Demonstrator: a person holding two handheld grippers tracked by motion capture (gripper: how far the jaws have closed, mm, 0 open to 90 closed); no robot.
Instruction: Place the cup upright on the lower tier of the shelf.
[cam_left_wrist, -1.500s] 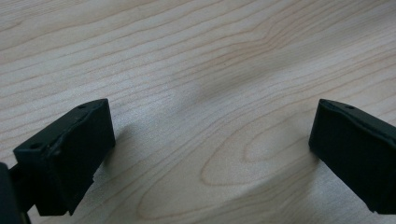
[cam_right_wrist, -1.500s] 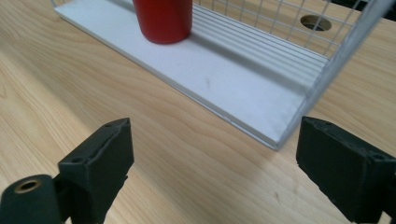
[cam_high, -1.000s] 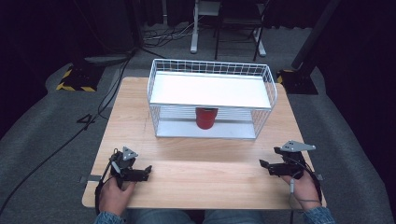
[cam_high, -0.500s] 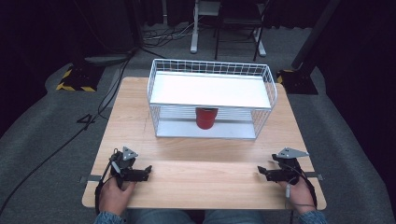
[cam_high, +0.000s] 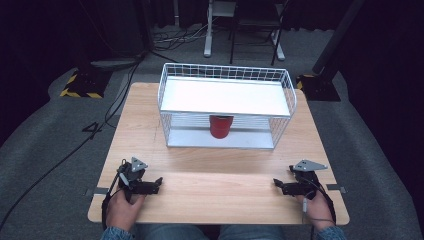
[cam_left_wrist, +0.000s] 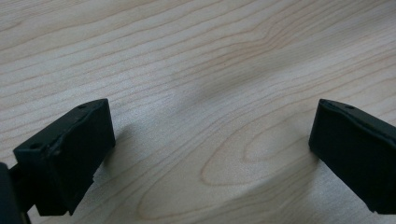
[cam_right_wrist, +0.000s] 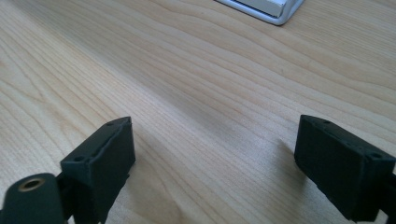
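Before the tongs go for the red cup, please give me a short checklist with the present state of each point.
1. Left tongs empty, jaws apart over bare wood: ok.
2. Right tongs empty, jaws just opened wider, nothing between them: ok.
3. Red cup upright on the lower level of the wire basket: ok.
4. Table free between the tongs and the basket: ok.
5. Front of the basket open enough for the tongs to reach the cup under the white shelf: cannot tell.
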